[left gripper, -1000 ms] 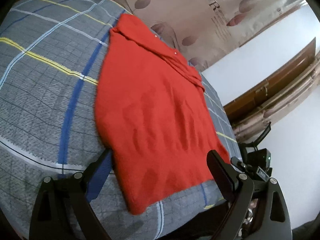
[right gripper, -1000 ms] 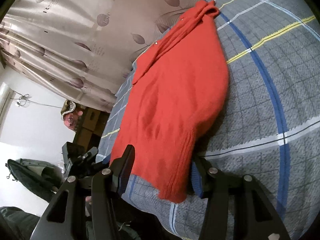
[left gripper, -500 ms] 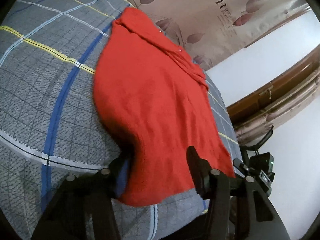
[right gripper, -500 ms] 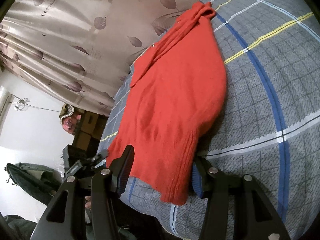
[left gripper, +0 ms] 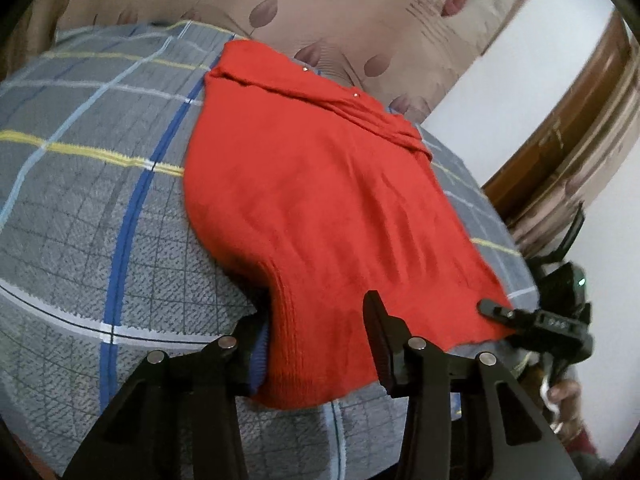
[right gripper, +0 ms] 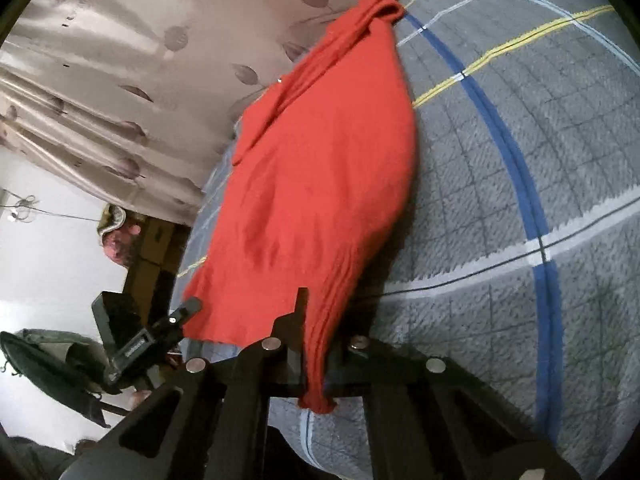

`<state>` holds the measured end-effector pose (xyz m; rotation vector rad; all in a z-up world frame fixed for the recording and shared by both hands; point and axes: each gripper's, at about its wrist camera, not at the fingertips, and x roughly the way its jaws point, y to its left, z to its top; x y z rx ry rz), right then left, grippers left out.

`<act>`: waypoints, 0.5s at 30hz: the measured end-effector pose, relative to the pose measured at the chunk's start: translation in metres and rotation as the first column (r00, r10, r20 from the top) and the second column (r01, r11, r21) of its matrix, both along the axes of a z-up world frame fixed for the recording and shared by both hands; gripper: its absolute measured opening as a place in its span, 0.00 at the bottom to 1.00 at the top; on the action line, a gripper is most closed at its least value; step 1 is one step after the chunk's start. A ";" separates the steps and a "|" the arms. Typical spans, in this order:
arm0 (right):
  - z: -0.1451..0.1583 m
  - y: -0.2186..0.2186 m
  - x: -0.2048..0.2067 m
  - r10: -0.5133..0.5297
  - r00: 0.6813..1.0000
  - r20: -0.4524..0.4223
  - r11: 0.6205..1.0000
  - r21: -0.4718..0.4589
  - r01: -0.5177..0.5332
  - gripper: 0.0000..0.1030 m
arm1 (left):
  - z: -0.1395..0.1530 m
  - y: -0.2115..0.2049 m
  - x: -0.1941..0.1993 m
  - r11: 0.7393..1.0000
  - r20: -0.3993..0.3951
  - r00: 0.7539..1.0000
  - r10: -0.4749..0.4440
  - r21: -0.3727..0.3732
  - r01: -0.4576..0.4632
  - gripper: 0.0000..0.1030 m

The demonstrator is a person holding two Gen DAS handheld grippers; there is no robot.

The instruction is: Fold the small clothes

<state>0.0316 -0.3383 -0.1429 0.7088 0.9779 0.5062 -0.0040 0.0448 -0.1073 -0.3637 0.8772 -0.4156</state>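
A red knitted sweater (left gripper: 320, 200) lies spread on a grey plaid bedcover (left gripper: 80, 208), collar at the far end. My left gripper (left gripper: 316, 332) straddles the near hem corner, its jaws partly apart with the ribbed hem between them. My right gripper (right gripper: 320, 332) is shut on the other hem corner of the sweater (right gripper: 320, 184); the hem hangs down between its fingers. The other gripper shows in each view: at the right in the left wrist view (left gripper: 496, 310), at the lower left in the right wrist view (right gripper: 188, 306).
A beige leaf-patterned curtain (left gripper: 360, 12) hangs behind the bed. A white wall and brown wooden frame (left gripper: 580, 112) stand to the right. The bed's near edge drops off just below the grippers. Bags and boxes (right gripper: 132, 248) sit on the floor.
Both grippers have moved onto the hem corners. The right gripper has closed on the hem. The left gripper's jaws have narrowed around its corner, which now bunches up.
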 end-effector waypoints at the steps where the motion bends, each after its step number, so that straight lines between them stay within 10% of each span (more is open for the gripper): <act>1: 0.001 0.002 -0.001 -0.001 1.000 0.003 1.000 -0.013 0.001 0.02 | 0.000 -0.002 -0.001 1.000 0.008 1.000 -0.003 0.021 0.003 0.40; 15: 0.002 -0.001 -0.004 -0.007 1.000 0.008 1.000 0.009 0.007 0.04 | 0.001 -0.009 -0.003 0.993 0.044 0.999 -0.007 0.120 0.002 0.32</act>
